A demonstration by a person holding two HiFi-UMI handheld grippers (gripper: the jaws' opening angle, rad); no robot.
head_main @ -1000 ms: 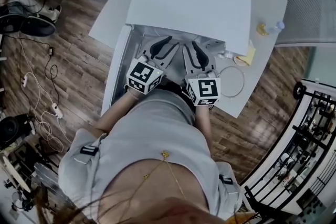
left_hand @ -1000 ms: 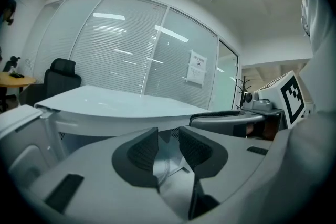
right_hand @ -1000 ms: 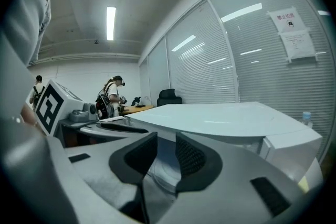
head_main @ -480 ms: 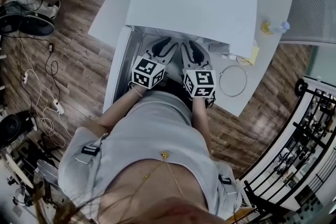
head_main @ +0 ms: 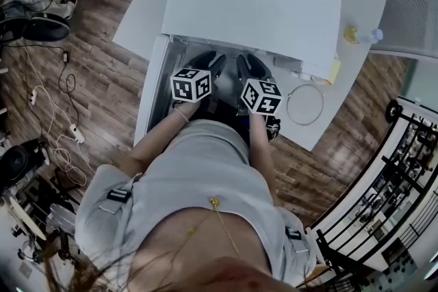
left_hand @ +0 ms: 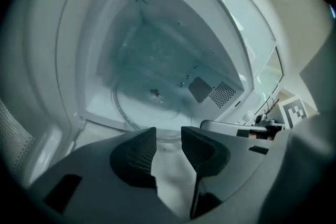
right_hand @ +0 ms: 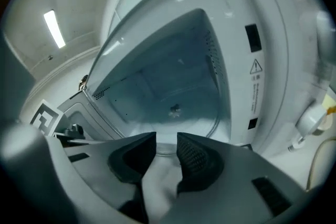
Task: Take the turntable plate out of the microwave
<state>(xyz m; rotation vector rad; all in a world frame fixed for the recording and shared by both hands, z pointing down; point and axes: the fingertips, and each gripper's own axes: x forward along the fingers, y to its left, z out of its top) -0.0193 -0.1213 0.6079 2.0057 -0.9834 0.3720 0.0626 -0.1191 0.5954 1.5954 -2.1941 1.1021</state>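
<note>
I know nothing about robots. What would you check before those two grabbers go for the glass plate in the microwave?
1. Microwave door open: ok.
2. Turntable plate in the cavity, in view: ok.
3. Left gripper: jaws apart, just been opening, nothing between them: ok.
4. Right gripper: jaws apart, just been opening, nothing between them: ok.
5. Both grippers side by side at the opening: ok.
6. Plate gripped: not ok, neither pair of jaws presses on it.

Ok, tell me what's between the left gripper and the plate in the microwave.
Only the microwave's white front sill, per the left gripper view. The left gripper's fingers have just been opening, nothing held; the plate's rim shows past them.
</note>
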